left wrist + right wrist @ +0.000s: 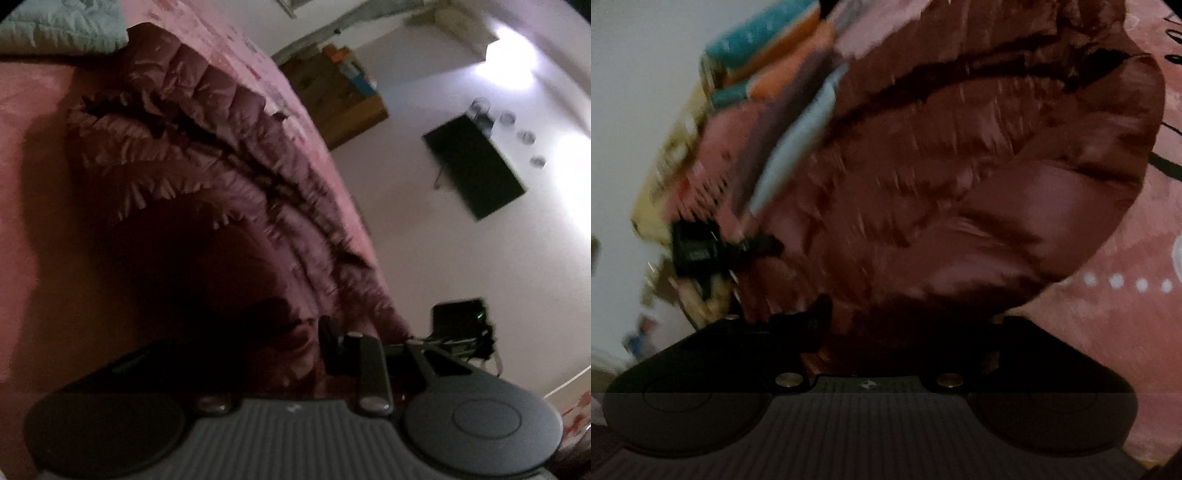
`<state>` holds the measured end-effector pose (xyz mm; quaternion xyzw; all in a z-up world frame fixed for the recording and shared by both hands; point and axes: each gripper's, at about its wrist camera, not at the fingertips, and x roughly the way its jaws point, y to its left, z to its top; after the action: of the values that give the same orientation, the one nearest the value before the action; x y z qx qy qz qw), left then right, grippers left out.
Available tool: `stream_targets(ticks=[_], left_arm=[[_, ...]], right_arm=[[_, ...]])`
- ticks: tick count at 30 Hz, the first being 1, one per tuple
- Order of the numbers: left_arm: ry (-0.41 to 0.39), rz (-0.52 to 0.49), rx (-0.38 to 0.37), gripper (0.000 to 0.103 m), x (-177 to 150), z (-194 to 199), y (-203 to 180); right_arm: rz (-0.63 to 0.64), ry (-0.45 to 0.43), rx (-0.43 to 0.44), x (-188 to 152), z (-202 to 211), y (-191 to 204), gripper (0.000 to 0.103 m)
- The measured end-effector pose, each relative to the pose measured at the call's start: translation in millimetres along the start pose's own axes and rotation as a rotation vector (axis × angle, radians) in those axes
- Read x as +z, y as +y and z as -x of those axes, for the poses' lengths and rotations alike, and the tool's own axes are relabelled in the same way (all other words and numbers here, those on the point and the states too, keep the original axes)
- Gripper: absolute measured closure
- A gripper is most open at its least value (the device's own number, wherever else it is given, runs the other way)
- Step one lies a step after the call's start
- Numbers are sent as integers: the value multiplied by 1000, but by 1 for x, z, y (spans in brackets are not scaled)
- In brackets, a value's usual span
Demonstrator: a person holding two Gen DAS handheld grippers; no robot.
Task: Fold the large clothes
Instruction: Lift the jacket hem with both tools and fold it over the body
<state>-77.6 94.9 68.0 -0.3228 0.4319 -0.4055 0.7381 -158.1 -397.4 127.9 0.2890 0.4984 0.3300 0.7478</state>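
Close in, my left gripper (295, 343) has the near edge of the maroon puffer jacket (207, 155) bunched between its fingers. The jaws are drawn in narrow around the padding and look to be pinching it, though the spot is dark and I can't see how deep the bite goes. Over on my right gripper (905, 328) the same jacket (960, 166) fills the gap between the fingers and hides the tips. The jaws stand partly closed with cloth between them, but the view is smeared and I can't tell whether the pads are really pressing.

That is my worry. This padded shell looks slick and springy, so a shallow nip on one side could slide off as I lift, and the jacket would drop lopsided onto the pink bedspread (22, 155). If one side holds only the outer layer, the fold would go crooked or the quilting would balloon back open.

Farther out, the jacket stretches away across the bed, its ridged seams running towards the far edge on the right. It lies close to that edge, so a hard pull could drag it over. Beyond it, a pale teal quilt (62, 26) sits at the far left, and a careless swing could catch it.
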Motion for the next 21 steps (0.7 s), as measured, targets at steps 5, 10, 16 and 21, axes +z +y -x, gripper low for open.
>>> stream_targets(ticks=[5,10,16,21], left_arm=[[-72,54,-79,75,20,-3,-7],[-172,123,-144,75,51,-8,-9],[-344,268,-148,75,99,-7,9],[-462,462,-31,75,132,-17,38]], right_arm=[[-154,-183,199,14,11,-11,51],[-322,-381,366,34,14,-24,51],[-513,-647,555,57,17,-55,50],[-671,-867,618,74,11,-94,10]])
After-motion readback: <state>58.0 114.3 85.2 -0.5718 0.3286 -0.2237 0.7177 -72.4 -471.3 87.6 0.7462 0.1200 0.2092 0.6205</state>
